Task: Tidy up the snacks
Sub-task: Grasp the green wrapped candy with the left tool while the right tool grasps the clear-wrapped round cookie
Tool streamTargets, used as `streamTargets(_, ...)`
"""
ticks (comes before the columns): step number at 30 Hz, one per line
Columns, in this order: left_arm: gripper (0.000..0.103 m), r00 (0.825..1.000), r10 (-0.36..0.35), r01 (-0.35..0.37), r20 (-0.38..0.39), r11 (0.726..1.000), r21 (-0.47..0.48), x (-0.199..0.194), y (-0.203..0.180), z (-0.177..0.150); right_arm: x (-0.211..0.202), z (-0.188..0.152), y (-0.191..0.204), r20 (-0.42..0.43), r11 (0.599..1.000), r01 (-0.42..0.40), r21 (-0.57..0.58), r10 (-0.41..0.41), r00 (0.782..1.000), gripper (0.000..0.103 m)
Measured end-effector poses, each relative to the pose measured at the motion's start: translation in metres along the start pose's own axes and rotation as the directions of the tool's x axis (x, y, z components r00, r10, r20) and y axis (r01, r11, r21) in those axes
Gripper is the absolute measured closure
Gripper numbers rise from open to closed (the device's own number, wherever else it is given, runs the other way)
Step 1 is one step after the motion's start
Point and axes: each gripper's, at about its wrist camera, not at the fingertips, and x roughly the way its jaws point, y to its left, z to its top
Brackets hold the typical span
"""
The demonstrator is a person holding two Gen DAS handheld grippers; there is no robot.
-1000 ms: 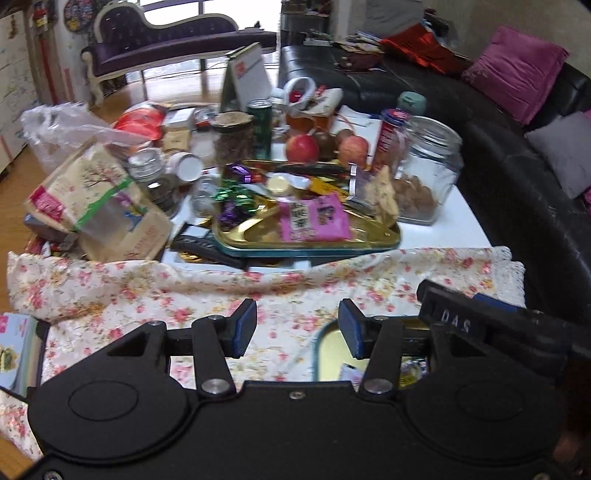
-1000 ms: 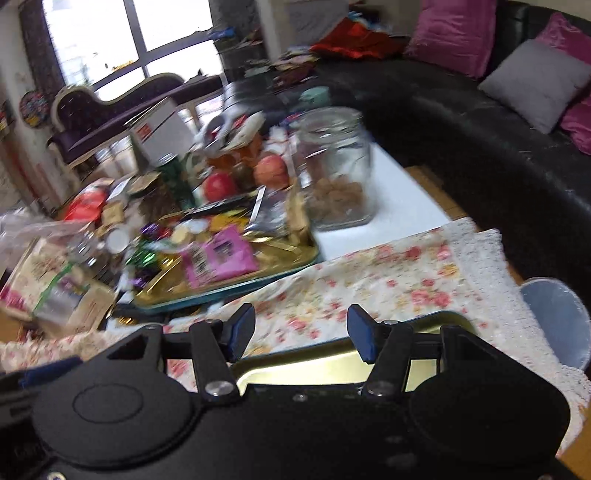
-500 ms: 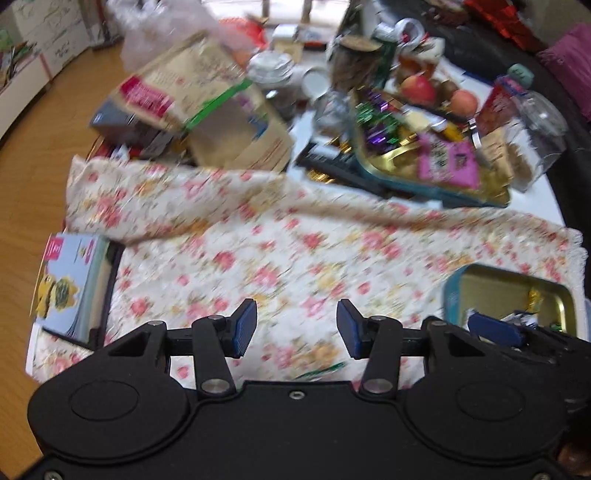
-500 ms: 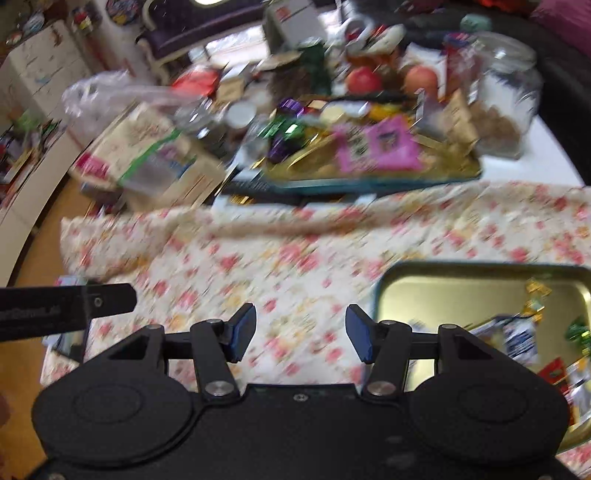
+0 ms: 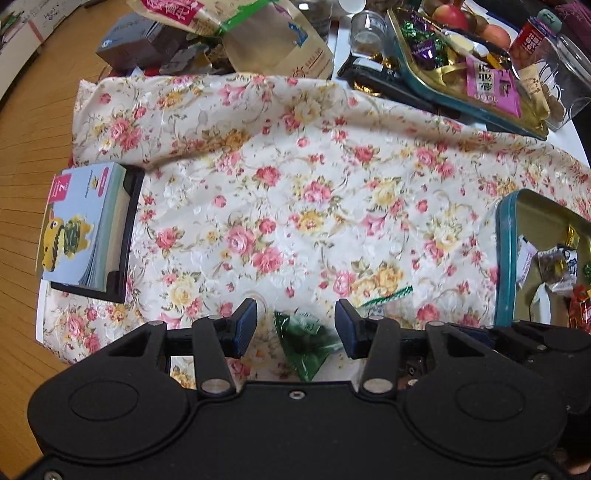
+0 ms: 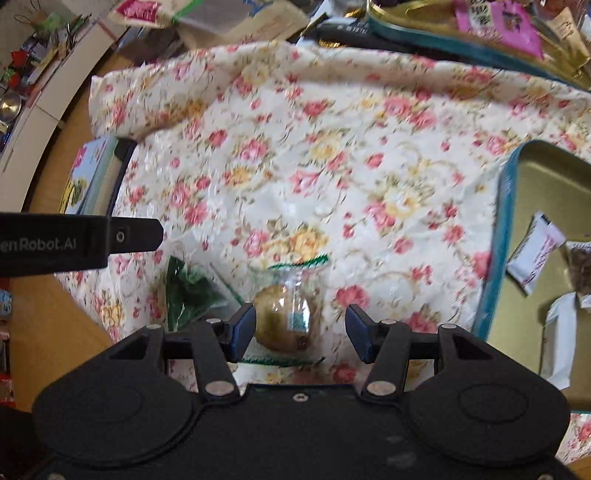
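A green wrapped candy (image 5: pixel 308 341) lies on the floral tablecloth (image 5: pixel 295 177), between the fingers of my open left gripper (image 5: pixel 295 326). In the right wrist view the same green candy (image 6: pixel 186 291) lies left of a clear-wrapped brown round snack (image 6: pixel 284 314), which sits between the fingers of my open right gripper (image 6: pixel 301 328). A teal-rimmed gold tin (image 5: pixel 504 258) at the right holds several wrapped snacks; it also shows in the right wrist view (image 6: pixel 498 240). Neither gripper holds anything.
A blue booklet in a black holder (image 5: pixel 85 229) lies at the cloth's left edge. Behind the cloth are a second gold tray with sweets (image 5: pixel 461 74), snack bags (image 5: pixel 258 29), a glass jar (image 5: pixel 565 85) and a black remote (image 5: pixel 376 74). The wooden floor lies to the left.
Both grippers have tilted down and pulled back toward the near edge of the cloth. The green candy and the round wrapped snack have come into view between their fingers.
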Motion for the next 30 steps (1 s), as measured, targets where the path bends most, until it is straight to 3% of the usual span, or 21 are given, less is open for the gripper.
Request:
streamTargets(11, 0.049, 0.998, -0.004, 0.002, -0.059, 0.999, -0.032, 0.011, 0.012, -0.007, 0.027, -0.006, 0.027, -0.038, 0.998, 0.044, -0.041, -0.045, 0.998, 0.045)
streamTargets(15, 0.049, 0.997, -0.006, 0.003, -0.077, 0.999, -0.041, 0.016, 0.014, -0.008, 0.040, -0.010, 0.038, -0.032, 0.990, 0.096, -0.101, -0.100, 0.994, 0.044)
streamTargets(23, 0.049, 0.994, -0.039, 0.034, -0.101, 0.998, -0.054, 0.021, 0.015, -0.010, 0.050, -0.016, 0.049, 0.005, 0.974, 0.131, -0.185, -0.133, 0.991, 0.042)
streamTargets(25, 0.049, 0.994, -0.053, 0.048, -0.097, 0.997, -0.056, 0.021, 0.015, -0.011, 0.049, -0.014, 0.045, 0.020, 0.975, 0.132, -0.180, -0.130, 0.991, 0.050)
streamTargets(30, 0.049, 0.989, -0.107, 0.097, -0.101, 0.990, -0.107, 0.022, 0.019, -0.010, 0.040, 0.002, 0.017, 0.046, 0.984, 0.149, -0.093, -0.145, 0.988, 0.051)
